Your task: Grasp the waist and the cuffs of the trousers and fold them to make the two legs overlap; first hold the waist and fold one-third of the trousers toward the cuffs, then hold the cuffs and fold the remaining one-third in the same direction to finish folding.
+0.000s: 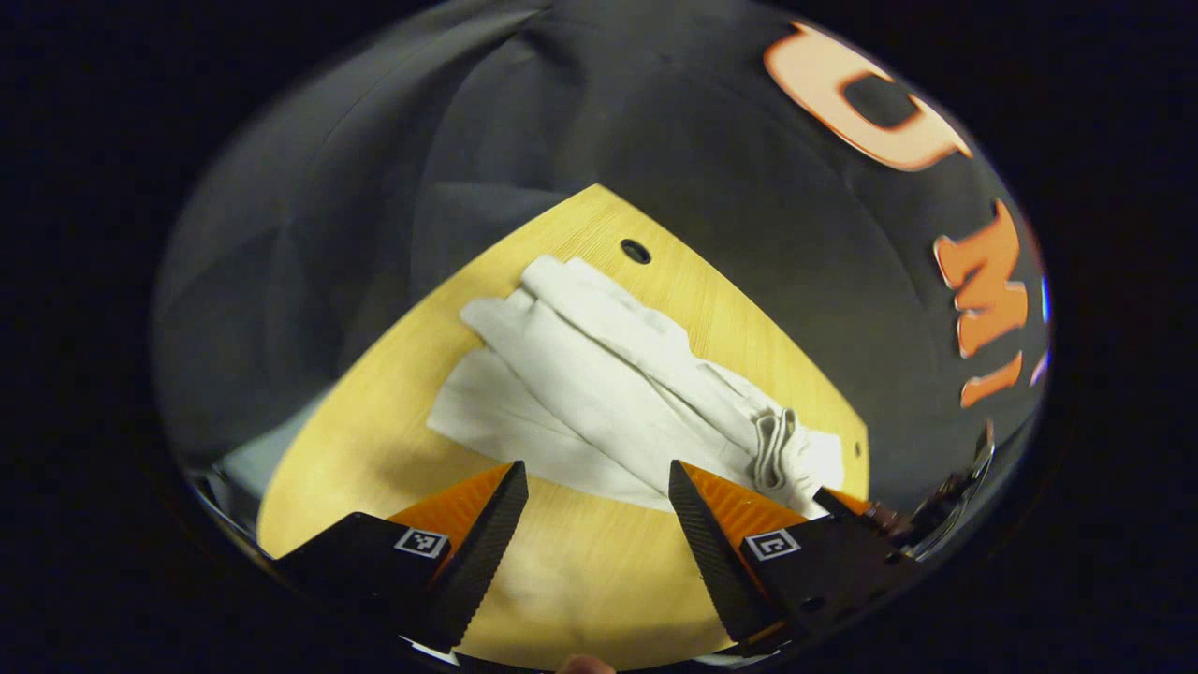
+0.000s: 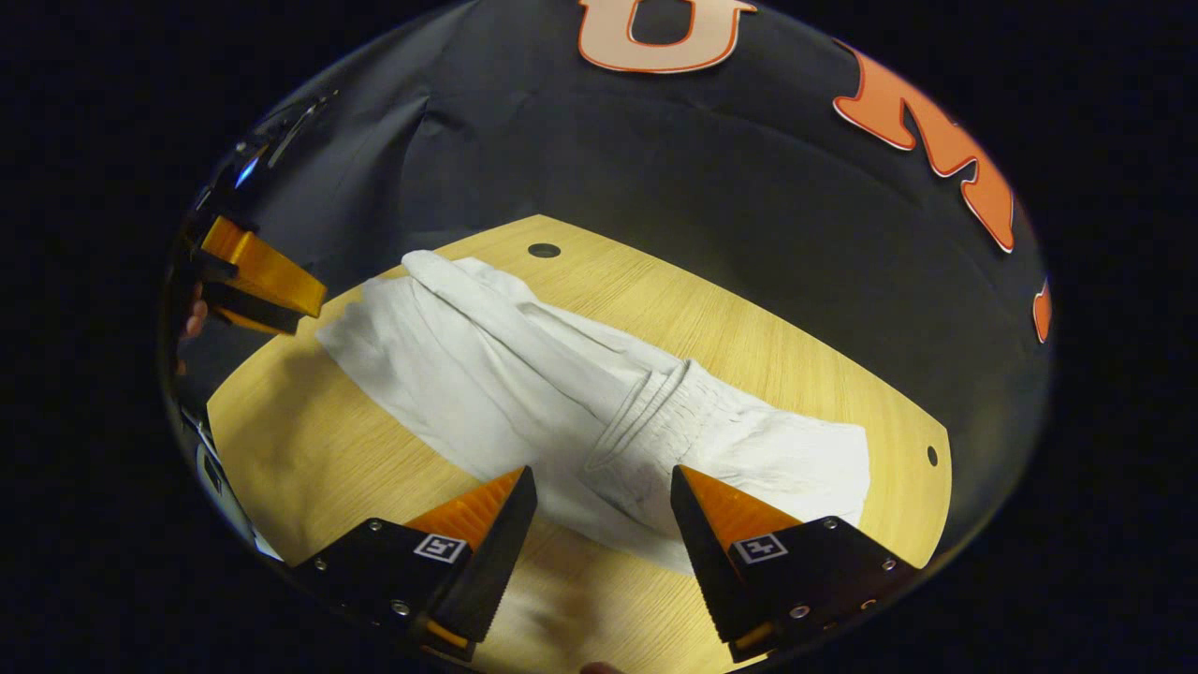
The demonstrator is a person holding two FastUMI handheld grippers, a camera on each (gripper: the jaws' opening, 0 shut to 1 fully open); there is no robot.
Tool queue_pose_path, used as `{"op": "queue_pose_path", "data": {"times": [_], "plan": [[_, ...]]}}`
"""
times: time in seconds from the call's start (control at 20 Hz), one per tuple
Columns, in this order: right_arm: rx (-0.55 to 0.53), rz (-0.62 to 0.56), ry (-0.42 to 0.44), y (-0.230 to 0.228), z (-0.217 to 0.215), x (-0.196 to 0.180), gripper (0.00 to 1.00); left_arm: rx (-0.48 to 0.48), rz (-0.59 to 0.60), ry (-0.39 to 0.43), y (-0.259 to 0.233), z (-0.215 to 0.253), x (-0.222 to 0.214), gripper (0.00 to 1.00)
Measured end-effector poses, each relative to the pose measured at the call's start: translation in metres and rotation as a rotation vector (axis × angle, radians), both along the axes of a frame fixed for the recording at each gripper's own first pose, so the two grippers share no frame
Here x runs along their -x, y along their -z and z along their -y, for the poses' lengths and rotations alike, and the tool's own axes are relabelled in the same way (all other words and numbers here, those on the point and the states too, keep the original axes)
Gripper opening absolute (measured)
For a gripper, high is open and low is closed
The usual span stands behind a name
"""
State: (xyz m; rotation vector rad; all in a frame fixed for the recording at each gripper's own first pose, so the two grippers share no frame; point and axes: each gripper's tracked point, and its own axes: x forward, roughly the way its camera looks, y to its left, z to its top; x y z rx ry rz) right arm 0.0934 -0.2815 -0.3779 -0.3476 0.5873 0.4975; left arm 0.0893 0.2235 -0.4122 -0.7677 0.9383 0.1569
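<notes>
Pale trousers (image 2: 524,374) lying rumpled across the wooden counter (image 2: 767,346), waist folded over near the middle, legs toward the far left; left tongs (image 1: 599,482) and right tongs (image 2: 604,487) both spread apart, empty, near the cloth's near edge.

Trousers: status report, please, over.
Left gripper open, right gripper open, both empty. Trousers crumpled on table, waistband bunched mid-heap. Nothing in the way.
</notes>
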Motion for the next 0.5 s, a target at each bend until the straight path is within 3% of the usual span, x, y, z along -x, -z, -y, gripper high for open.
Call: {"op": "queue_pose_path", "data": {"times": [0.1,0.5], "plan": [[0.003,0.011,0.045,-0.009,0.015,0.003,0.89,0.088,-0.036,-0.063,0.011,-0.006,0.002,0.99],[-0.024,0.017,0.239,-0.027,0.071,0.017,0.89,0.263,-0.082,-0.186,0.053,-0.013,-0.003,0.99]]}}
